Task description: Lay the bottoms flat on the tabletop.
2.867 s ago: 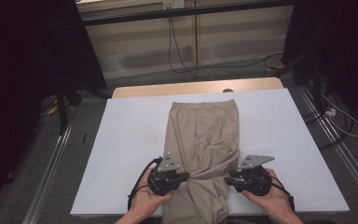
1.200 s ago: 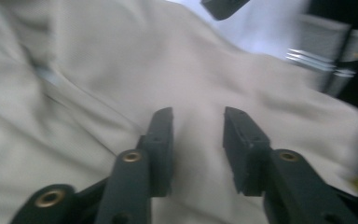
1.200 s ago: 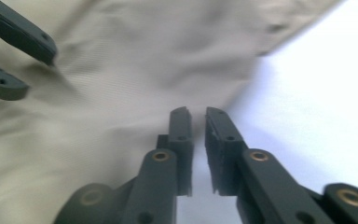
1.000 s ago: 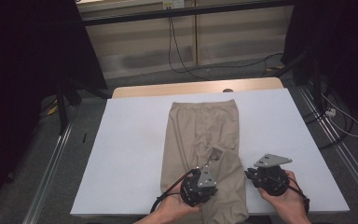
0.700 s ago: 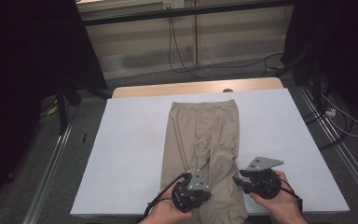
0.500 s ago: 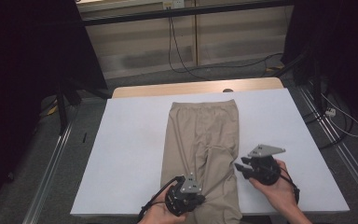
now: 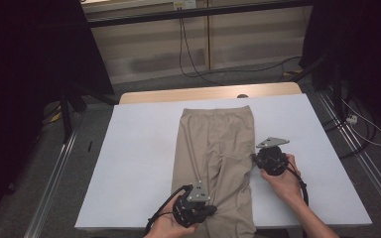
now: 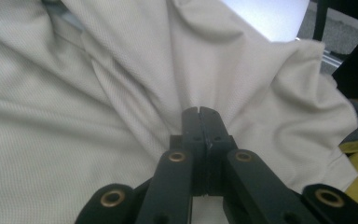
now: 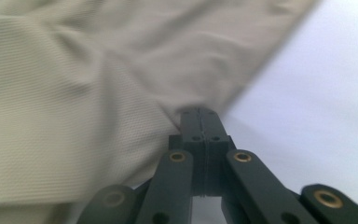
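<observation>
We see a pair of beige trousers (image 7: 213,158) lying lengthwise down the middle of a white table (image 7: 139,163), with the waistband at the far end near the wooden edge and the legs running toward the person, the lower end reaching the near edge of the table. The left gripper (image 7: 202,210) sits low on the trousers near that near edge, over the left leg of the cloth, held by the person's left hand (image 7: 171,225). In the left gripper view its jaws are pressed together on a pinch of the fabric (image 8: 121,93), which puckers into folds that fan out from the tips; a bit of the white table and some yellow cloth show at the far right of that view. The right gripper (image 7: 254,157) is farther up the table, at the right edge of the trousers about halfway along their length, with the right hand (image 7: 285,181) behind it on the bare white surface. In the right gripper view its jaws also stand together at the very border where the cloth (image 9: 74,102) meets the white table (image 9: 317,93); that view is blurred, so we think it pinches the hem of the fabric, though we cannot be fully sure that cloth lies between the tips. The two grippers are well apart.
</observation>
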Demonstrator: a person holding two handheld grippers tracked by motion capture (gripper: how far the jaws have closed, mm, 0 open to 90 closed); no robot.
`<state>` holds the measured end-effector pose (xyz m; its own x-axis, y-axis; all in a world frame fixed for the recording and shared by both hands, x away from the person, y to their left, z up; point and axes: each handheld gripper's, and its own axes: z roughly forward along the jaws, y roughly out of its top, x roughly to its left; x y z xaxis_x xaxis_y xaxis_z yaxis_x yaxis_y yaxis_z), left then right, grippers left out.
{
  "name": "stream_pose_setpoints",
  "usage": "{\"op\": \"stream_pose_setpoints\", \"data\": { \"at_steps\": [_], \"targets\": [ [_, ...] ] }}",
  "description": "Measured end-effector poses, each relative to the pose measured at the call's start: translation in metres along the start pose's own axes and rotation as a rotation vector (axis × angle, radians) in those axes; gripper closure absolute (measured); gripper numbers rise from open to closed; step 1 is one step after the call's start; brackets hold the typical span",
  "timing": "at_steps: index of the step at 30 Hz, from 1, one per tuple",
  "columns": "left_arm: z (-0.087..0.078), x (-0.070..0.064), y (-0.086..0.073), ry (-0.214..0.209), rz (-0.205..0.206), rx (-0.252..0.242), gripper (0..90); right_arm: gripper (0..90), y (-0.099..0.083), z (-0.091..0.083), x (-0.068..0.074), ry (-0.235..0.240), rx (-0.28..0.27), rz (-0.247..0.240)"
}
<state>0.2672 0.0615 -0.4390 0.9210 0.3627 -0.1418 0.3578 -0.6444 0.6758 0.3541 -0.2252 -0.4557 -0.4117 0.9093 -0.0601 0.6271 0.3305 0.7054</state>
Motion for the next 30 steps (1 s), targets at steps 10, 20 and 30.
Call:
{"op": "stream_pose_setpoints", "data": {
  "at_steps": [10,20,30],
  "targets": [
    [0.014,0.012,0.017,0.035,-0.046,-0.045,90.0,87.1,0.015,-0.006,-0.033,-0.087,-0.119,0.018],
    [0.016,0.008,0.009,0.02,-0.029,-0.025,90.0,73.6,-0.024,-0.049,0.001,0.129,-0.074,-0.002],
    [0.016,0.003,0.009,0.002,0.001,-0.041,84.3,68.2,-0.053,-0.069,0.062,0.262,0.004,-0.198]
  ]
}}
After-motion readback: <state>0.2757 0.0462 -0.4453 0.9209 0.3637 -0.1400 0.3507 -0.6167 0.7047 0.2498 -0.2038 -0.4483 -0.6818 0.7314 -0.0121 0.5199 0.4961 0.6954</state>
